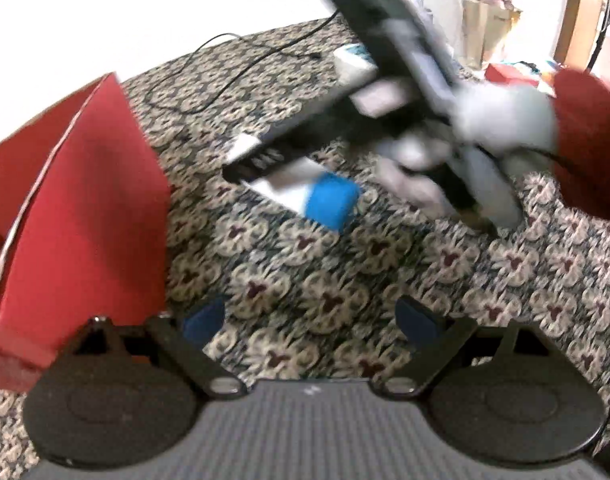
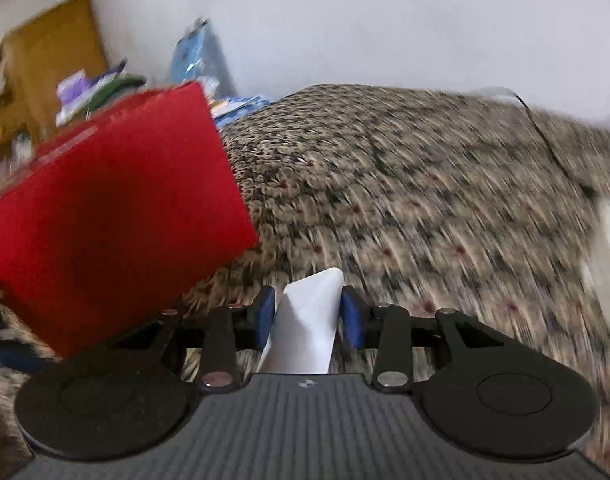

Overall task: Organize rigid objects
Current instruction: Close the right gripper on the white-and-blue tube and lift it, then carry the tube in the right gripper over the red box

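The right gripper point(image 2: 307, 316) is closed on a white-and-blue box point(image 1: 305, 196), carried above the flowered bedcover point(image 1: 305, 280) toward the red box point(image 2: 105, 216), which I judge it must next reach and drop into, while the left gripper point(image 1: 309, 320) waits wide open, empty.

a white box with a blue end point(image 1: 305, 190) hangs tilted above the patterned bedspread point(image 1: 305, 280), pinched at its white end. a red open-topped box point(image 1: 77, 216) stands on the bedspread nearby.
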Motion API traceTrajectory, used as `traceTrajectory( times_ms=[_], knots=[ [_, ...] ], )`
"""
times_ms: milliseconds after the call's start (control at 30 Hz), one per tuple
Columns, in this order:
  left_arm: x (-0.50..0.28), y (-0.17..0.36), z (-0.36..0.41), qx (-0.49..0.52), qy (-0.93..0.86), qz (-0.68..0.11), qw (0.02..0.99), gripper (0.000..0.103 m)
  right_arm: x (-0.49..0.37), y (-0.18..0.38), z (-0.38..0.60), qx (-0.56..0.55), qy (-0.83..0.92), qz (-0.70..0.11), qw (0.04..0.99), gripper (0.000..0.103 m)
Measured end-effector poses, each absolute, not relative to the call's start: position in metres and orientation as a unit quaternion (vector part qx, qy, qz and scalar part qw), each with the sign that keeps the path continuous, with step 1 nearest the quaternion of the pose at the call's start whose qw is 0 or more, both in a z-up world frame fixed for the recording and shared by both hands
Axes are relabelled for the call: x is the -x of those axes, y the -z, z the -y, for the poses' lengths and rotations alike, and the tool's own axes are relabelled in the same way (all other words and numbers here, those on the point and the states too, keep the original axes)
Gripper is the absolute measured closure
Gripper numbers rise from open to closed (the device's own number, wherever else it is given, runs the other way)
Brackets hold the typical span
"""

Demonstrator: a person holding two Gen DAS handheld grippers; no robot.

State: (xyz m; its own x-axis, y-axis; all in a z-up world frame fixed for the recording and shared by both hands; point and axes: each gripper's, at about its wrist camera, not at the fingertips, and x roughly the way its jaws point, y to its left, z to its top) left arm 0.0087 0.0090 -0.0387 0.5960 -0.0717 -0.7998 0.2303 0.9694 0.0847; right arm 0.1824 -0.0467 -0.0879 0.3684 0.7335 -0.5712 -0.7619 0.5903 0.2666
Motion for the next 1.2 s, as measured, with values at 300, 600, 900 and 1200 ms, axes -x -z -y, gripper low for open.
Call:
traceTrajectory(
  times_ms=[300,600,900,1200],
  knots=[
    [-0.064,0.044,-0.003,-0.01,0.123,-0.447,0.886,0.022,-0.171,0.107,0.137,-0.243,-0.411,-0.469,0.743,0.084],
    [-0.079,0.05,0.004,0.039,0.126,-0.468,0.874,0.041,-0.145,0.115,0.159,-0.294,-0.414,-0.473,0.72,0.088],
    [-0.047,0.049,0.001,0.015,0.127,-0.475,0.871,0.061,-0.097,0.115,0.171,-0.313,-0.409,-0.481,0.71,0.09],
    [0.008,0.021,0.0,-0.061,0.154,-0.417,0.894,0.061,-0.052,0.083,0.164,-0.331,-0.398,-0.44,0.734,0.09]
  ],
)
